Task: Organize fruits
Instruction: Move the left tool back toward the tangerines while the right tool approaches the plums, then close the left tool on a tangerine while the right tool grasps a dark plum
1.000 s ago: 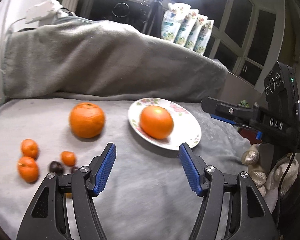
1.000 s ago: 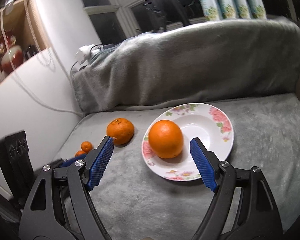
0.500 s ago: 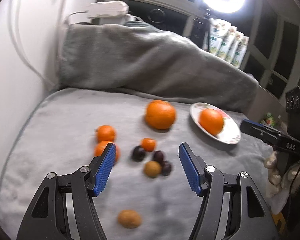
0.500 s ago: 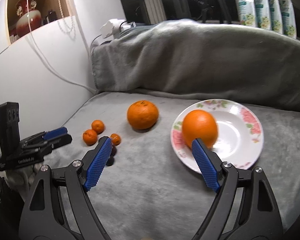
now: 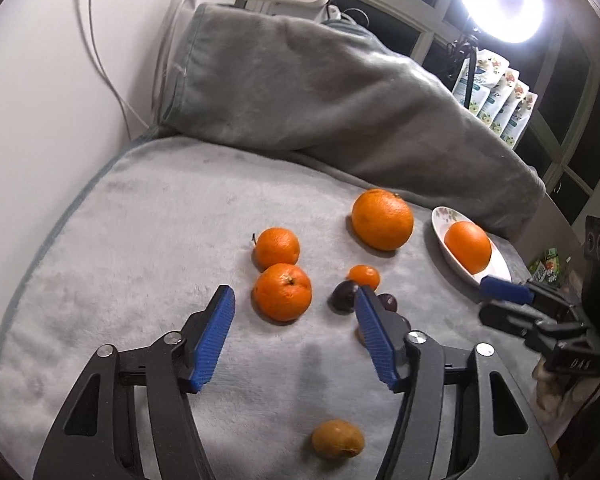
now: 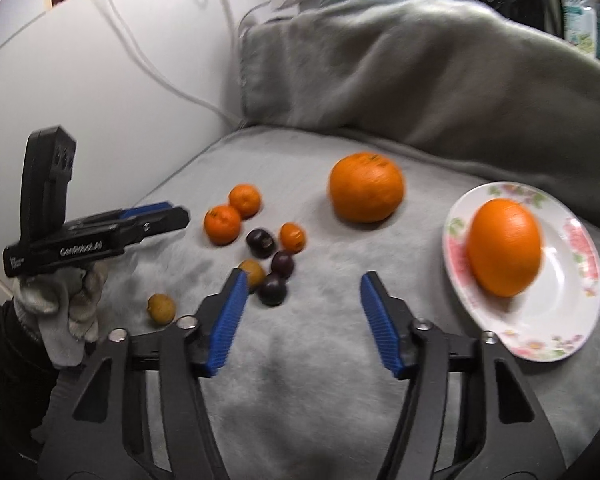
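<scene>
In the left wrist view, the right-hand blue pad of the left gripper [image 5: 296, 330] covers part of a dark fruit [image 5: 344, 295] and most of another just behind it, at centre right. A brownish fruit beside that pad shows only as a sliver. The plate [image 5: 496, 264] at the right is partly masked by the right gripper [image 5: 504, 300]. In the right wrist view, the orange [image 6: 504, 248] on the plate and the window area at upper right are blurred; a brown fruit [image 6: 254, 272] sits half behind the left-hand pad.

orange [image 6: 504, 246] on plate [image 6: 580, 280], fruits [image 6: 260, 240] apparently left
</scene>
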{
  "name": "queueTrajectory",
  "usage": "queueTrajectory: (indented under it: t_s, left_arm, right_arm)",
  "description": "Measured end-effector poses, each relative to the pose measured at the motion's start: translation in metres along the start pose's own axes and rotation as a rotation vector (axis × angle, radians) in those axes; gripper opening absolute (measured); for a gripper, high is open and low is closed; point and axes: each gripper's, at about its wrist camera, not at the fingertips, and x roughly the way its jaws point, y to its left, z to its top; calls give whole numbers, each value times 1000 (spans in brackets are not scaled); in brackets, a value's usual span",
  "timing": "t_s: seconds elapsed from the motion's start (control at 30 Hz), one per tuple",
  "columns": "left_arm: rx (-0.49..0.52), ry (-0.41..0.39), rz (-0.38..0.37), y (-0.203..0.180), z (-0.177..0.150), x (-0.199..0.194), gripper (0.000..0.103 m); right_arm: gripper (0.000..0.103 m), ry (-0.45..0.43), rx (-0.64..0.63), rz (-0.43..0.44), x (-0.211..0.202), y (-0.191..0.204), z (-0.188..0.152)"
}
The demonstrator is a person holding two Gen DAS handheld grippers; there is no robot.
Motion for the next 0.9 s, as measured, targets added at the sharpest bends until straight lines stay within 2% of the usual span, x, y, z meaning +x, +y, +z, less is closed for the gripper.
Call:
queueTrajectory:
  t_s: [0.17, 0.57, 0.9]
  left_arm:
    - [-19, 24, -14, 6, -3, 7, 56]
    - [-7, 77, -4, 4, 3, 30, 52]
    - [-11, 119, -2, 6, 2, 42, 50]
  right_arm:
    - [46, 51, -20, 19, 21, 6, -3]
    - [34, 120, -41, 33, 49, 11, -6]
    - [32, 151, -45, 67, 60, 10, -2]
